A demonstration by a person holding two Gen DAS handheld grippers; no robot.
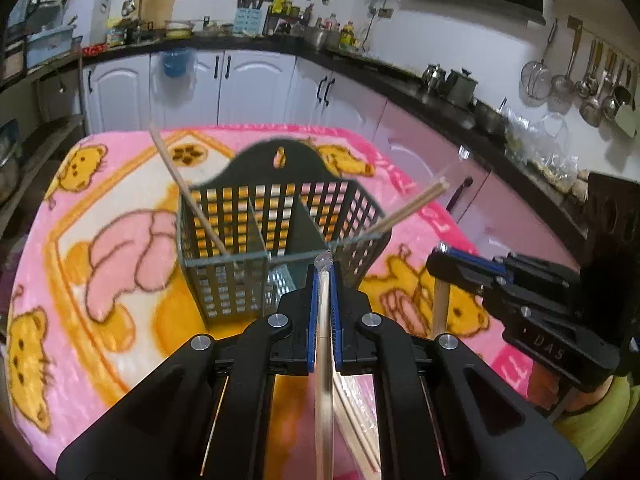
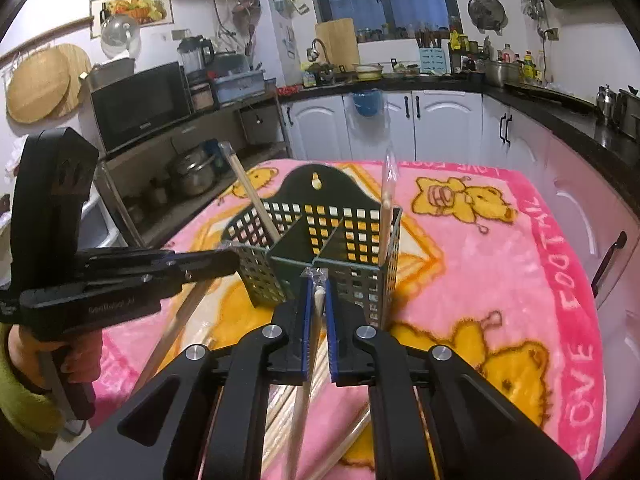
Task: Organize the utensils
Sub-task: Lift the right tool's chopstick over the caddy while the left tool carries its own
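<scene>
A dark green slotted utensil caddy point(image 1: 256, 232) with three compartments stands on the pink bear blanket point(image 1: 100, 240); it also shows in the right wrist view point(image 2: 320, 240). Wrapped chopsticks lean out of its left point(image 1: 188, 196) and right point(image 1: 408, 208) compartments. My left gripper point(image 1: 324, 276) is shut on a plastic-wrapped pair of chopsticks point(image 1: 323, 360), tip just short of the caddy's near rim. My right gripper point(image 2: 317, 280) is shut on another wrapped pair of chopsticks point(image 2: 306, 380), also at the caddy's near wall. Each gripper appears in the other's view, the right one point(image 1: 460, 268) and the left one point(image 2: 208, 264).
More wrapped chopsticks point(image 2: 288, 412) lie on the blanket beneath the grippers. White kitchen cabinets point(image 1: 248, 84) and a dark worktop with pots run behind and to the right of the table. A shelf with a microwave point(image 2: 140, 104) stands to the left.
</scene>
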